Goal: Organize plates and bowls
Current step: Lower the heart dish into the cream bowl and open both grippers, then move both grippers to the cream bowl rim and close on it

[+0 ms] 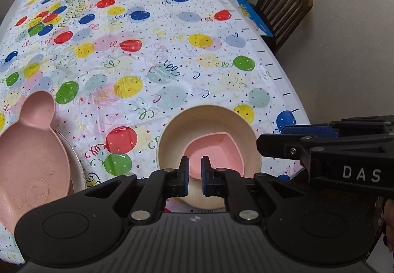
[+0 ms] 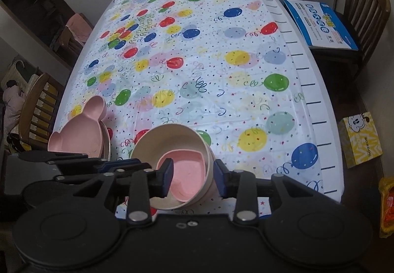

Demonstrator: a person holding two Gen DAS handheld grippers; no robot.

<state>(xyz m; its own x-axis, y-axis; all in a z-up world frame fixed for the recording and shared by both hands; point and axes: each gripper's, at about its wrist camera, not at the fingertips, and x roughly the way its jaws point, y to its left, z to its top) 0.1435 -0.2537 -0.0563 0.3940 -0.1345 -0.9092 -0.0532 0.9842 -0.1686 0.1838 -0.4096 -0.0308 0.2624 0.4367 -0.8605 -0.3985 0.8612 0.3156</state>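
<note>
L gripper (image 1: 195, 169) nearly closed, empty, R gripper (image 2: 193, 175) open astride cream bowl (image 2: 177, 132) w/ pink bowl (image 2: 189, 174) nested; bear plate (image 2: 78, 135) stacked; sorting looks approx. done.

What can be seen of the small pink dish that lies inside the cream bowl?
The small pink dish is matte, speckled, plastic-looking, with a rounded, roughly heart-like outline and a low raised rim. It is empty and rests inside the cream bowl, near the table's close edge. In the right wrist view the right gripper is open, its fingers either side of the bowl's right wall. Whether anything grips the dish cannot be told.
</note>
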